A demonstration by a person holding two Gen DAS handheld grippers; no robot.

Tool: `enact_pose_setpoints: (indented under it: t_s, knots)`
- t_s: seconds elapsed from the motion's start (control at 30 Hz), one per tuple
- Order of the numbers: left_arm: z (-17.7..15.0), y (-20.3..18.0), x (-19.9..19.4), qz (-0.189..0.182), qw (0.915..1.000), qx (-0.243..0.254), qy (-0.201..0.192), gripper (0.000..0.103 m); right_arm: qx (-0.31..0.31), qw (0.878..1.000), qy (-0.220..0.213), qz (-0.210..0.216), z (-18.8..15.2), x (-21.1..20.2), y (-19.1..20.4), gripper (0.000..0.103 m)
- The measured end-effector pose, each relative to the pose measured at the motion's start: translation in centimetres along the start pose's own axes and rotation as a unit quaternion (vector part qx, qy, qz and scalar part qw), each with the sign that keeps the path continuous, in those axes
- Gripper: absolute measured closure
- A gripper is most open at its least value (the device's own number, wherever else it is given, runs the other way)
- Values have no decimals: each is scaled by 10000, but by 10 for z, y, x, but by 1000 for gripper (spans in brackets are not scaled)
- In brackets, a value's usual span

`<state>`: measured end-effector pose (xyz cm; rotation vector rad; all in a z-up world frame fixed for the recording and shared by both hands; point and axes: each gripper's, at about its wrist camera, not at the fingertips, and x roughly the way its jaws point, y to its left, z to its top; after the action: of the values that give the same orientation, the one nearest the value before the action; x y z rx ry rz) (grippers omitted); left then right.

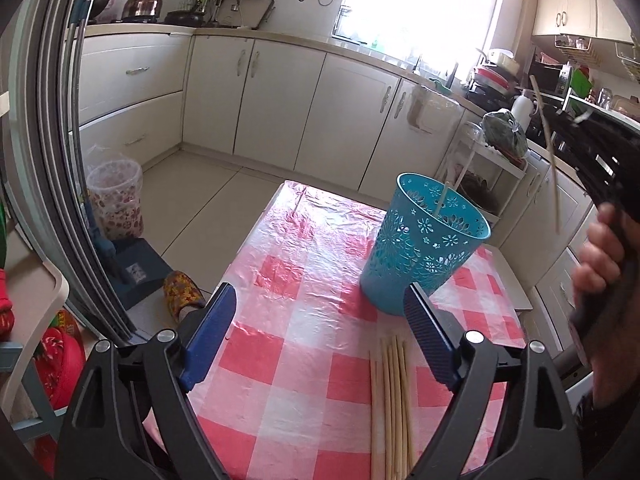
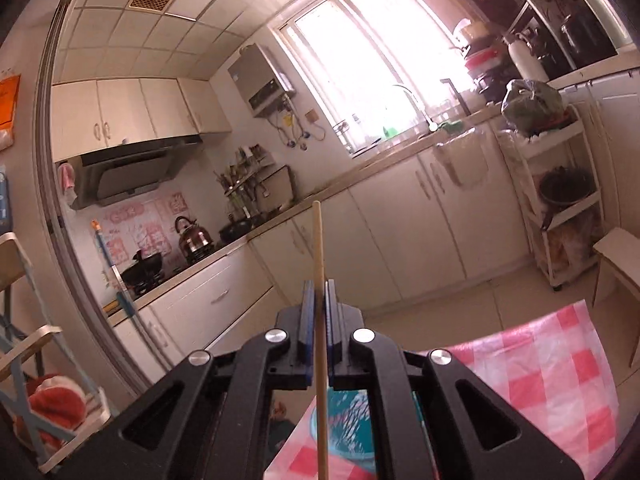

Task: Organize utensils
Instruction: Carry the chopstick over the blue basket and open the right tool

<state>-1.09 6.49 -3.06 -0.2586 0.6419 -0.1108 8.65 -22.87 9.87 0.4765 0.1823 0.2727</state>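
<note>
A: Left wrist view first. What did it show?

B: The left gripper [image 1: 318,312] hung over a table [image 1: 304,280] with a pink checked cloth, its jaws spread wide and nothing between the pads. A bundle of chopsticks [image 1: 394,400] lay flat on the cloth, just below the right-hand finger.

A: And the holder?

B: A blue cup [image 1: 424,248] with cut-out flowers stood upright on the table beyond the fingers, towards the right. One chopstick already leaned inside it, its top poking over the rim.

A: Was the other tool in that view?

B: Partly. At the right edge a hand [image 1: 600,252] gripped the black handle, raised above the table, and a single stick [image 1: 548,152] slanted down from it, in the air right of the cup.

A: Did the right wrist view confirm it?

B: Yes. The right gripper [image 2: 319,304] was clenched on that stick [image 2: 318,248], which ran between the blue pads and stuck out well past them. The camera looked almost level across the kitchen, with the cup [image 2: 348,424] blurred below the gripper body and the table [image 2: 560,360] at lower right.
</note>
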Motion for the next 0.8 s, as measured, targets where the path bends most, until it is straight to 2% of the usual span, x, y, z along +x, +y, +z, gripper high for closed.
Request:
enact_pose_setpoints:
  t_s: [0.1, 0.2, 0.3, 0.57, 0.63, 0.73, 0.8]
  knots:
    - [-3, -1, -2, -22, 10000, -48, 9, 21, -162, 9988, -59, -453, -3, 33, -8, 98]
    - [-3, 0, -4, -29, 10000, -60, 1, 21, -172, 9964, 269, -784, -17, 61, -23, 97]
    - [-3, 3, -3, -29, 10000, -90, 28, 20, -188, 9937, 583, -939, -35, 72, -32, 97]
    - [-2, 5, 0, -32, 9998, -196, 93, 20, -476, 9882, 1125, -920, -63, 79, -33, 96]
    - [0, 3, -3, -28, 9998, -190, 60, 20, -499, 9868, 1261, -882, -67, 80, -32, 82]
    - [2, 3, -10, 44, 9998, -182, -61, 17, -549, 9881, 1167, -834, -61, 66, -26, 80]
    - [4, 3, -13, 77, 9997, -206, -114, 16, -572, 9909, 945, -775, -51, 51, -19, 79]
